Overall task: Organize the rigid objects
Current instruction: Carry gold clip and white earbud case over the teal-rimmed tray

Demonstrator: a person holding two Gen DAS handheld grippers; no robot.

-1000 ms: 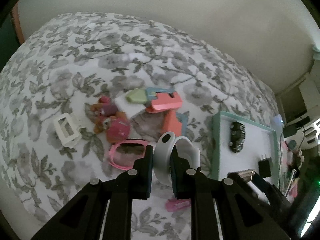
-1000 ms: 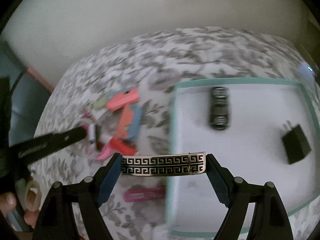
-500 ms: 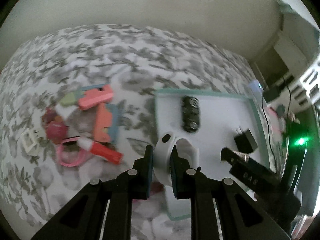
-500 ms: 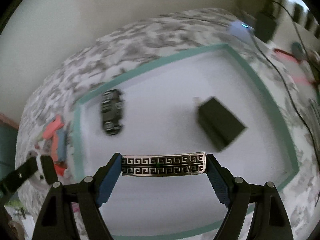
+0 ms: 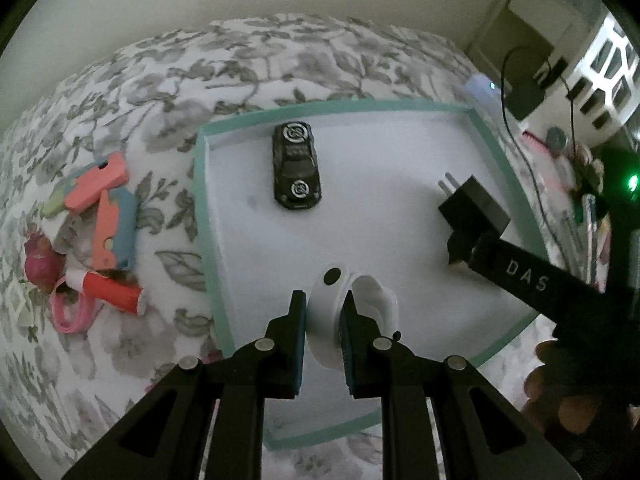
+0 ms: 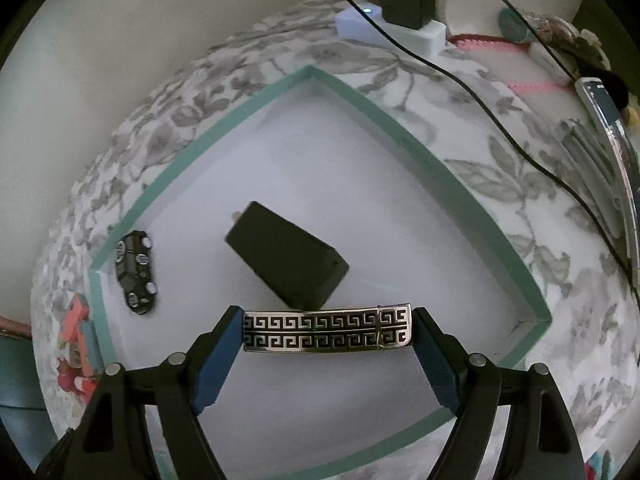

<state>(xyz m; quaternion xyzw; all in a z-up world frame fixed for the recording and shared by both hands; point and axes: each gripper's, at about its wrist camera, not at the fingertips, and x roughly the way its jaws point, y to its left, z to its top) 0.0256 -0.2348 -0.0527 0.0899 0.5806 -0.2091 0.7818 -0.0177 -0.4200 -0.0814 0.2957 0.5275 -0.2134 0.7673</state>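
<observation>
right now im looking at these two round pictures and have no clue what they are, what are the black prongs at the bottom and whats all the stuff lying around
There is no robot. A person carries two hand-held grippers, and each has a wide-angle camera looking along its two fingers, hence the round, bent pictures.

One picture is from the left gripper. It is shut on a white ring-shaped band.

The other is from the right gripper. Its fingers clamp the two ends of a silver bar with a black key pattern.

Both hang over a white tray with a teal rim on a floral cloth. In the tray lie a black toy car and a black plug adapter. Beside the tray sits a heap of pink, red and blue bits, not yet sorted.
</observation>
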